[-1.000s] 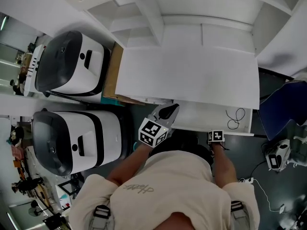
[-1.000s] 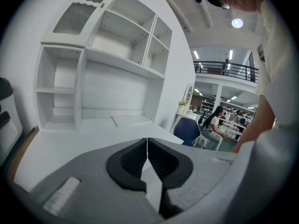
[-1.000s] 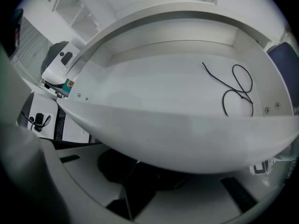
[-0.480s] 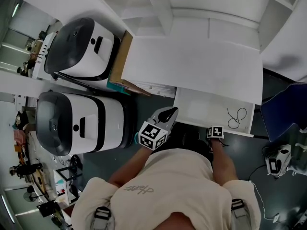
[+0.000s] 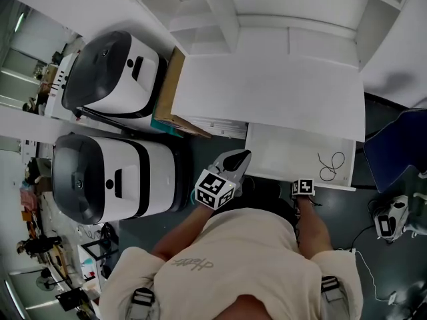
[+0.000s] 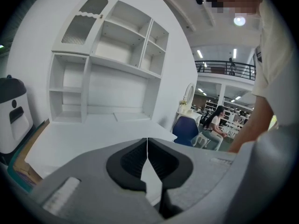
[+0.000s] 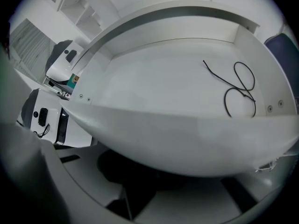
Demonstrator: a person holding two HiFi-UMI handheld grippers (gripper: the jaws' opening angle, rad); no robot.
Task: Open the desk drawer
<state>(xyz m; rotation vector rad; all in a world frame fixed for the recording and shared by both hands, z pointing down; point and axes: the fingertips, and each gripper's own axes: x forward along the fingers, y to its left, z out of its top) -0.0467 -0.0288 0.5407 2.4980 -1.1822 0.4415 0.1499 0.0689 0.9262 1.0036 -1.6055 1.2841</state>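
The white desk [image 5: 267,89] has its drawer [image 5: 283,153] pulled out toward me, and a thin black cord [image 5: 330,164] lies in its right part. My right gripper [image 5: 303,183] is at the drawer's front panel [image 7: 187,139], reaching under its lower edge with the jaws closed there. The panel hides the tips in the right gripper view, where the cord [image 7: 240,90] shows on the drawer floor. My left gripper [image 5: 239,157] hangs shut and empty just in front of the drawer's left corner. In its own view the left gripper [image 6: 147,141] points over the desk top [image 6: 93,129].
Two white and black machines [image 5: 110,69] [image 5: 107,179] stand left of the desk, with a cardboard sheet [image 5: 167,92] between them and it. A white shelf hutch [image 5: 220,12] sits at the desk's back. A blue chair [image 5: 393,152] and a small device [image 5: 387,225] are at the right.
The drawer front has come a little further out from under the desk top, with the right gripper on it. The left gripper has stayed shut beside it.
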